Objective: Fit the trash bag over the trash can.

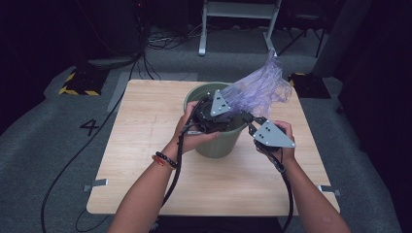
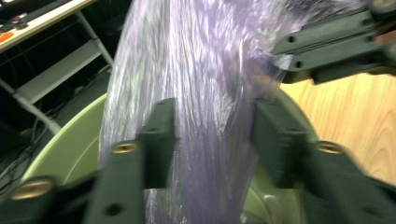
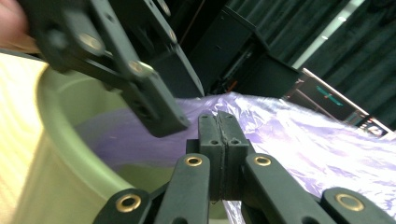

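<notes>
Table: a light wooden table (image 1: 145, 160) stands on grey carpet, and everything I am working with sits toward its far middle.
Bin: a pale green bin (image 1: 218, 143) stands upright on the table, its round rim (image 2: 65, 135) open toward me.
Bag: a thin purple plastic bag (image 1: 260, 87) rises out of the bin's mouth and billows up and to the far right above the rim; its lower part hangs down inside the bin.
My left hand-held gripper: my left hand-held gripper (image 1: 214, 114) is over the near side of the bin's mouth, its grey three-cornered plate facing up. In the left gripper view its jaws are spread, one on each side of the gathered purple film (image 2: 210, 116); I cannot tell whether the pads touch it.
My right hand-held gripper: my right hand-held gripper (image 1: 250, 121) is at the bin's right rim, just beside the left one. In the right gripper view its jaws are pressed together (image 3: 223, 135) with a sliver of the bag's film pinched between them, the rest of the bag spreading away to the right.
My hands: my left hand (image 1: 192, 133) is against the bin's near left wall, and my right hand (image 1: 284, 145) is just right of the bin above the table.
Surroundings: black cables (image 1: 63, 170) trail across the carpet at left, and a white metal frame (image 1: 238, 19) stands beyond the table.
</notes>
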Available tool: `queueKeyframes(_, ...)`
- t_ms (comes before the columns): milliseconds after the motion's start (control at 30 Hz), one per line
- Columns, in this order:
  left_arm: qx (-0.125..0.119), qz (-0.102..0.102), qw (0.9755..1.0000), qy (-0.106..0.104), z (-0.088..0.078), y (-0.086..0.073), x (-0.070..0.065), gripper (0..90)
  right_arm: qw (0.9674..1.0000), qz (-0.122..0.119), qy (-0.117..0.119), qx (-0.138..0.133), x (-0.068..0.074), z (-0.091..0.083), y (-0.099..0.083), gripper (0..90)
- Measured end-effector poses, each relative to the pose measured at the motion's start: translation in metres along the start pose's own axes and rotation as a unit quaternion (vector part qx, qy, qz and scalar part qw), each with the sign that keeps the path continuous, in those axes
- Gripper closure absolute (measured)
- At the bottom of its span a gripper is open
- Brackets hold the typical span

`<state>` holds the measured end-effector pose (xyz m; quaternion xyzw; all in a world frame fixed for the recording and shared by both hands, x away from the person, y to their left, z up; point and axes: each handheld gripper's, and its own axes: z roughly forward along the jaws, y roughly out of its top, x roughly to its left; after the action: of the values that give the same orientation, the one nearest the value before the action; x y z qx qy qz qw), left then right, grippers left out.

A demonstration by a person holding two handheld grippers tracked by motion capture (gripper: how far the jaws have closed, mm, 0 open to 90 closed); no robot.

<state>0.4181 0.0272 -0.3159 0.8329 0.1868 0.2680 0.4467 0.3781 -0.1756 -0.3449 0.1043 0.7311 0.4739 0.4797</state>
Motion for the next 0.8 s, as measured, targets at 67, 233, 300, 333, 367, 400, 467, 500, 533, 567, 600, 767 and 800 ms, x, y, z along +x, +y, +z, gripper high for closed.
queueKeyframes(67, 0.003, 0.008, 1.0000, 0.002, 0.000, -0.002, -0.002, 72.4, 1.0000, 0.003, 0.008, -0.003, 0.002, 0.000, 0.001, 90.0)
queueKeyframes(233, -0.002, 0.018, 0.9998, 0.001, -0.002, -0.007, -0.003, 87.2, 0.9998, 0.005, 0.017, -0.007, 0.008, 0.001, 0.003, 89.7)
queueKeyframes(300, -0.001, 0.020, 0.9998, 0.003, -0.003, -0.008, -0.003, 88.8, 0.9998, 0.006, 0.018, -0.008, 0.009, 0.001, 0.003, 88.5)
queueKeyframes(333, -0.001, 0.018, 0.9998, 0.003, -0.003, -0.009, -0.002, 89.3, 0.9997, 0.009, 0.020, -0.009, 0.009, 0.001, 0.003, 88.1)
queueKeyframes(367, -0.001, 0.019, 0.9998, 0.004, -0.003, -0.009, -0.002, 89.5, 0.9997, 0.011, 0.021, -0.010, 0.009, 0.001, 0.003, 87.8)
queueKeyframes(400, 0.000, 0.020, 0.9998, 0.007, -0.004, -0.010, -0.001, 89.7, 0.9997, 0.012, 0.021, -0.011, 0.009, 0.000, 0.003, 87.4)
queueKeyframes(467, -0.002, 0.016, 0.9998, 0.007, -0.004, -0.011, 0.000, 89.9, 0.9995, 0.015, 0.022, -0.015, 0.008, -0.002, 0.004, 85.4)
queueKeyframes(500, -0.001, 0.017, 0.9998, 0.008, -0.005, -0.011, 0.001, 89.9, 0.9995, 0.015, 0.022, -0.015, 0.008, -0.002, 0.004, 85.4)
queueKeyframes(533, 0.001, 0.020, 0.9997, 0.011, -0.006, -0.012, 0.002, 89.9, 0.9995, 0.017, 0.024, -0.015, 0.008, -0.003, 0.004, 84.0)
queueKeyframes(567, 0.000, 0.017, 0.9998, 0.011, -0.006, -0.012, 0.002, 89.9, 0.9995, 0.016, 0.024, -0.015, 0.008, -0.004, 0.004, 79.9)
queueKeyframes(600, 0.004, 0.019, 0.9997, 0.012, -0.007, -0.013, 0.003, 89.9, 0.9995, 0.017, 0.023, -0.016, 0.008, -0.005, 0.003, 74.7)
queueKeyframes(767, 0.004, 0.022, 0.9996, 0.019, -0.012, -0.018, 0.006, 89.9, 0.9988, 0.041, 0.009, -0.025, 0.000, -0.018, 0.000, 49.9)
queueKeyframes(800, 0.004, 0.021, 0.9996, 0.020, -0.013, -0.020, 0.007, 89.9, 0.9985, 0.049, 0.006, -0.023, -0.002, -0.021, -0.001, 46.8)
